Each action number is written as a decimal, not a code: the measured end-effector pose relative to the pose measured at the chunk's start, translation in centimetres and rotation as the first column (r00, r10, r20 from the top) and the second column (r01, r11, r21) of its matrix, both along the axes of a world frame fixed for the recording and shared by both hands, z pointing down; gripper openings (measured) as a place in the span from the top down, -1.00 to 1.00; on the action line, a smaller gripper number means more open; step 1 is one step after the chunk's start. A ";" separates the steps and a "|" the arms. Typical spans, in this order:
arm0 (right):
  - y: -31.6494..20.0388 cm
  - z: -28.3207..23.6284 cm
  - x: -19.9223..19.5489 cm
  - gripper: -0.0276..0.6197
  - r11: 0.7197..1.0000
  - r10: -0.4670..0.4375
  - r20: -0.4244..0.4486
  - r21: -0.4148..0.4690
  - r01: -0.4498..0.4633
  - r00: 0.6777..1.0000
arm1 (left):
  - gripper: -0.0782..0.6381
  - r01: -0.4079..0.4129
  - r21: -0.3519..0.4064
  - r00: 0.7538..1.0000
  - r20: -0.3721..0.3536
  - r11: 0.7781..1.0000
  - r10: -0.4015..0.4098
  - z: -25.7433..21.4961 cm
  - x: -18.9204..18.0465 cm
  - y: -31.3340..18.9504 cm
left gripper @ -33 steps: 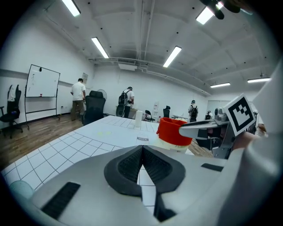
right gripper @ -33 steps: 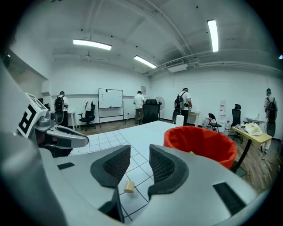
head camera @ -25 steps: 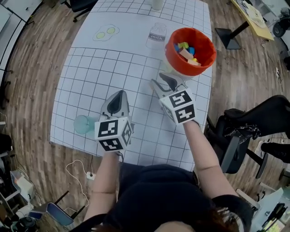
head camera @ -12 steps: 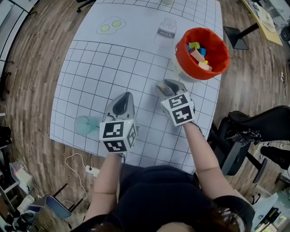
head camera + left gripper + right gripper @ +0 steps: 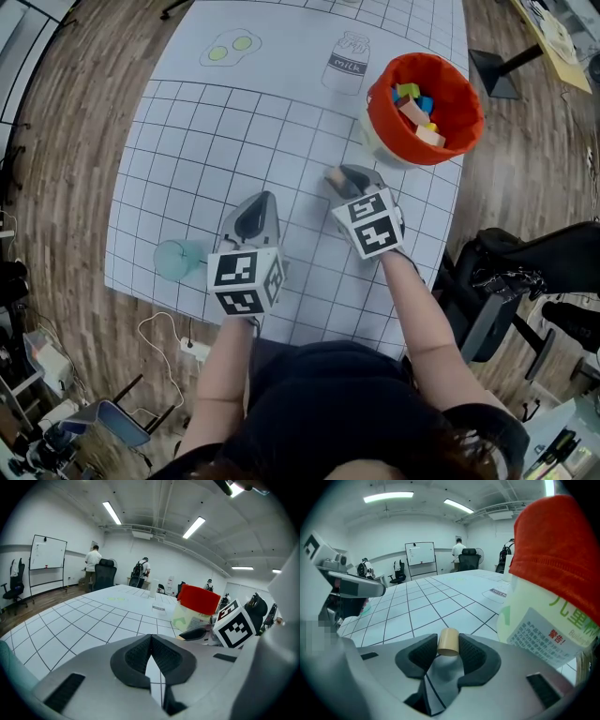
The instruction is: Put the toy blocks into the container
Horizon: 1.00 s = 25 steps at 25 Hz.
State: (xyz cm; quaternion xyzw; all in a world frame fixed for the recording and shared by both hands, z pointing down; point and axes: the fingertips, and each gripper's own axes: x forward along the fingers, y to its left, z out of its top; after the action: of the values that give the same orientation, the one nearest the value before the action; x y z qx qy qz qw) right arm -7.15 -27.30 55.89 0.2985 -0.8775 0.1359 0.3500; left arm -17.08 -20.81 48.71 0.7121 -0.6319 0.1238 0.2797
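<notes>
A container point(image 5: 379, 118) with a red liner stands at the mat's far right, with several coloured toy blocks point(image 5: 413, 101) inside it. My right gripper point(image 5: 341, 176) hovers just short of it, to its near left. Its jaws are closing on a tan cylinder block point(image 5: 449, 641) that sits between the pads, and the container point(image 5: 553, 573) looms close on the right in the right gripper view. My left gripper point(image 5: 254, 204) is over the mat's near middle, shut with nothing in it. In the left gripper view the pads point(image 5: 136, 656) meet, and the container point(image 5: 198, 600) stands ahead to the right.
A teal cup point(image 5: 178, 258) rests on the mat left of my left gripper. The gridded mat carries a printed milk carton point(image 5: 345, 64) and a printed egg point(image 5: 230, 49). A black office chair point(image 5: 525, 272) stands off the table's right edge.
The right gripper now stands a little further from the container than a second ago. The left gripper has hardly moved.
</notes>
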 end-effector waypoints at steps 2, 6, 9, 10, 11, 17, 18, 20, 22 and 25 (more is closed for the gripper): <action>0.2 -0.2 0.0 0.42 1.000 -0.006 0.004 -0.011 0.006 1.000 | 0.72 -0.001 0.001 1.000 0.004 1.000 0.001 0.0 0.0 0.0; 0.4 -1.4 -0.4 0.42 1.000 -0.025 0.043 -0.005 0.026 0.999 | 0.72 -0.005 0.005 1.000 0.011 1.000 0.005 -0.3 -0.1 -0.2; 0.7 -3.4 -0.9 0.42 0.998 -0.058 0.063 0.018 0.057 0.996 | 0.73 -0.012 0.010 1.000 0.015 1.000 0.012 -0.8 0.0 -0.4; 0.9 -4.2 -1.0 0.42 0.998 -0.067 0.075 0.025 0.065 0.995 | 0.73 -0.016 0.013 1.000 0.017 1.000 0.016 -1.1 0.2 -0.5; 1.0 -5.1 -1.2 0.42 0.997 -0.076 0.087 0.033 0.073 0.993 | 0.72 -0.021 0.019 1.000 0.019 1.000 0.021 -1.4 0.3 -0.7; 1.4 -11.0 -1.0 0.42 0.988 -0.124 0.143 0.106 0.109 0.982 | 0.72 -0.071 0.078 0.997 0.019 0.994 0.070 -4.4 2.0 -2.6; 1.4 -12.1 -0.7 0.42 0.986 -0.128 0.152 0.124 0.109 0.980 | 0.72 -0.081 0.091 0.997 0.020 0.993 0.080 -5.0 2.4 -3.0; 1.2 -14.2 0.1 0.42 0.981 -0.130 0.169 0.162 0.102 0.977 | 0.73 -0.104 0.117 0.994 0.028 0.988 0.102 -6.1 3.3 -3.9; 0.9 -16.2 1.1 0.42 0.976 -0.122 0.188 0.200 0.083 0.975 | 0.72 -0.126 0.138 0.992 0.032 0.982 0.123 -7.0 4.1 -4.8; 0.1 -19.1 3.2 0.42 0.965 -0.092 0.211 0.258 0.035 0.973 | 0.72 -0.155 0.162 0.988 0.034 0.975 0.151 -8.3 5.4 -5.8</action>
State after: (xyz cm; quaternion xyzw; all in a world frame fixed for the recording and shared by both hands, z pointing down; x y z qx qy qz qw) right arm -3.96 -27.24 36.81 0.2953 -0.9302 0.0440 0.2134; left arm -11.71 -26.61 40.45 0.7778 -0.5863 0.1002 0.2029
